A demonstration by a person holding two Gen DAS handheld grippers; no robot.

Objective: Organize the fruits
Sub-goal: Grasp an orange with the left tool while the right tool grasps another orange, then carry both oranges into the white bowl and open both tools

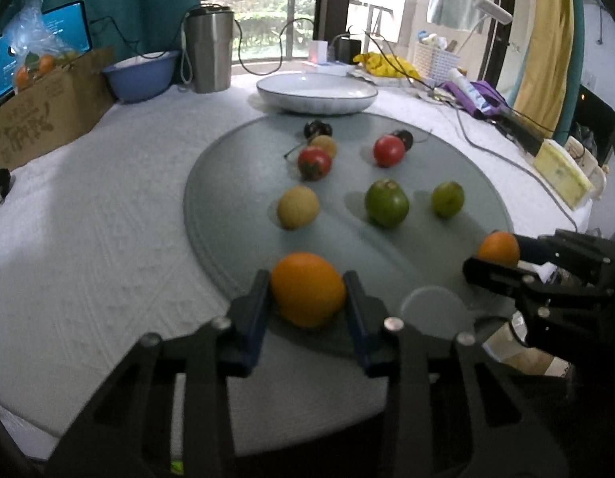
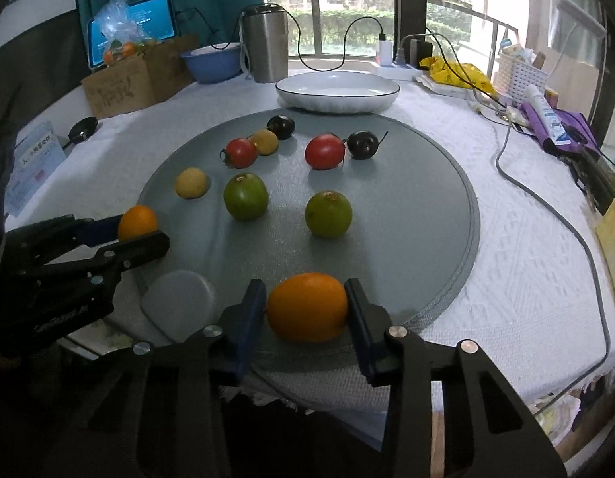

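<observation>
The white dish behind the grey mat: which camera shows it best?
The right wrist view shows the white dish best: its whole dark rim and empty inside are sharp there. In the left wrist view the same dish is also whole, but softer and seen at a flatter angle.

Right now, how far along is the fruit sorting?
Nothing looks placed yet: the white dish appears empty. In hand: the left gripper and the right gripper each clamp an orange, left, right. Left on the grey mat: two tomatoes, two green fruits, two tan ones, two dark ones.
</observation>
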